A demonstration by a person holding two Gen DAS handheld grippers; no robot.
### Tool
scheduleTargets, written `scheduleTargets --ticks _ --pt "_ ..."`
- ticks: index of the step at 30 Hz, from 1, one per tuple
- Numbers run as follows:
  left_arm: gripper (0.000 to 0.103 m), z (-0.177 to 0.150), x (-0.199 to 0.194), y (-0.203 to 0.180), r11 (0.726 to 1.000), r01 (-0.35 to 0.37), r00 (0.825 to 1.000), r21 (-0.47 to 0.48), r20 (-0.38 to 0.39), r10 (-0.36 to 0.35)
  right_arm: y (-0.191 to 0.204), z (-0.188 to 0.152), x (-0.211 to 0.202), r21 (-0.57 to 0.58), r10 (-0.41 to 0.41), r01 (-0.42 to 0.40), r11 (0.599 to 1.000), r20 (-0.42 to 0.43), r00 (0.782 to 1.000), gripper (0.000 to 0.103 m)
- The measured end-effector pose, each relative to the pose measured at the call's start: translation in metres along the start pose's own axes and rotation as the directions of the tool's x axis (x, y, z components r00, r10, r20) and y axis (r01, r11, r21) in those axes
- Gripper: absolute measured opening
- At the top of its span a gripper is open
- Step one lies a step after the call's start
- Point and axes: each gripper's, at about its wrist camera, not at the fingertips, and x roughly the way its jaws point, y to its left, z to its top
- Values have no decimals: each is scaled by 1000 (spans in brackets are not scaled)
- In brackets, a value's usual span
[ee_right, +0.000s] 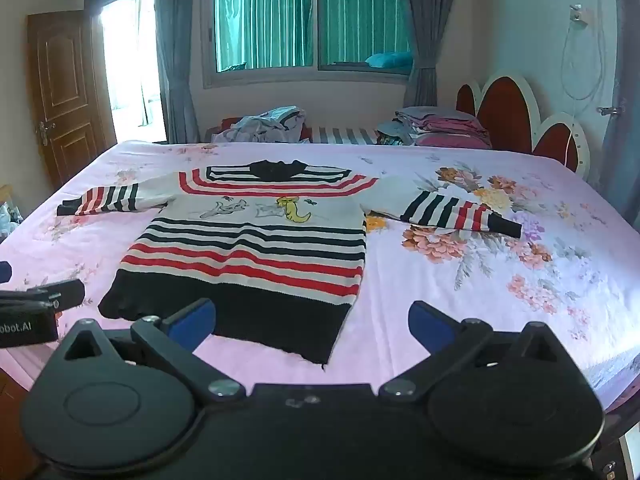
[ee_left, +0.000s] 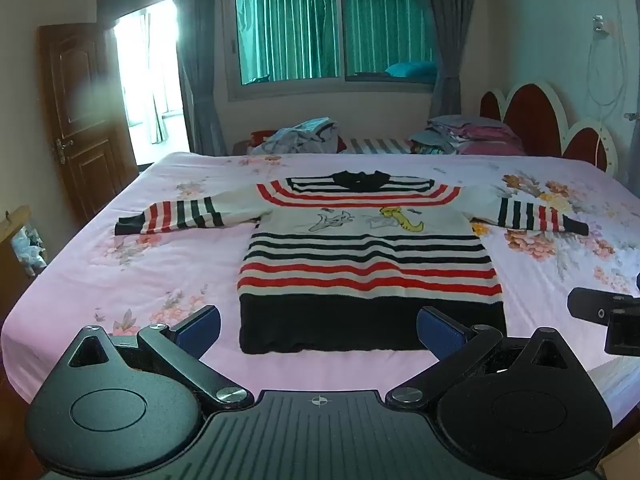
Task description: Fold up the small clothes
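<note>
Bare pink bedsheet lies open at the frame's left and right of the striped sweater, and along the near edge. The spread sleeves bar the middle band. Clothes piles crowd the far edge under the window.

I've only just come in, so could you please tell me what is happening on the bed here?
A person is holding a claw in each hand over a bed with a pink floral sheet, about to fold a small striped sweater. The sweater lies flat, face up, both sleeves spread out to the sides. The left claw and the right claw are both wide open near its black hem, holding nothing. No fold has been made yet.
</note>
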Motion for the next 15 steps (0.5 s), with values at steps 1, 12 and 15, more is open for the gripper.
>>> scheduleTargets --ticks 1,12,15 --pt "103 0 0 0 1000 1 1000 -2 0 -1 0 0 0 0 -1 1 1000 0 1000 103" --pt "103 -5 0 7 1000 8 1000 -17 -3 -8 5 2 0 -6 -5 5 1000 3 1000 103" --pt "103 -5 0 8 1000 7 1000 -18 -2 -7 6 1 1 -8 -6 6 1000 3 1000 103"
